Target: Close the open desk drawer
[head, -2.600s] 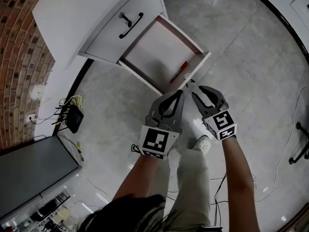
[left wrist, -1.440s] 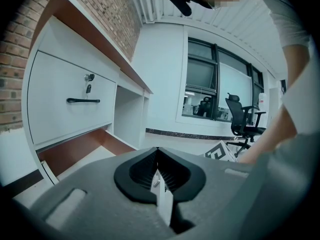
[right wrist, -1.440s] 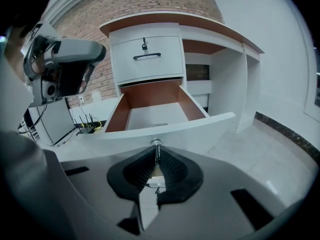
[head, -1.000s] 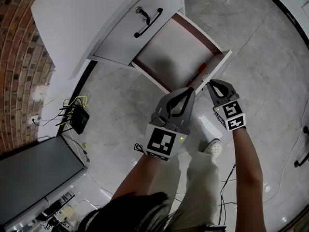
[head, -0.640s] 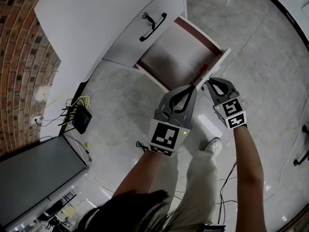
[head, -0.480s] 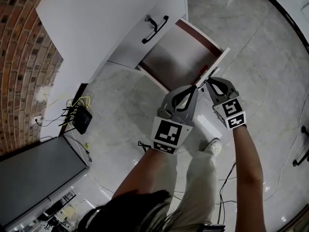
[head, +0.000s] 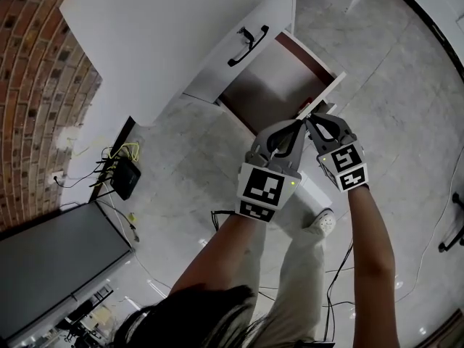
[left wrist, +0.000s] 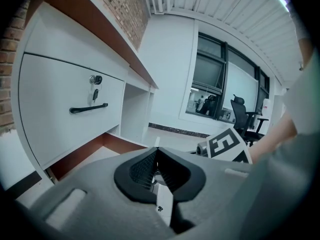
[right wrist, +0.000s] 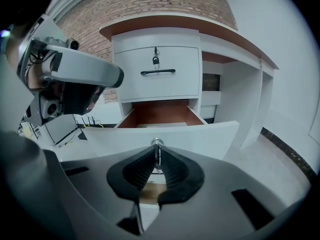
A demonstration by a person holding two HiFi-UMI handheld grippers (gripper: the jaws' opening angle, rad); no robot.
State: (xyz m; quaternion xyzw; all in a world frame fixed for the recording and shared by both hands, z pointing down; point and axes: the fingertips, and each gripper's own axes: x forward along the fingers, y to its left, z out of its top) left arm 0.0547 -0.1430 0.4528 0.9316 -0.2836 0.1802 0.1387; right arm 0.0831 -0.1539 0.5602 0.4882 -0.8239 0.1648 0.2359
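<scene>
Pinching the small metal key in the lock of the white front panel, the right gripper has its jaws nearly together on it. Just to its left, the left gripper has its jaws pressed tip to tip, close by the same panel. Each gripper carries a cube of black-and-white square markers. Beyond them, the drawer stands partly out of the white desk, below a closed upper drawer with a black handle
</scene>
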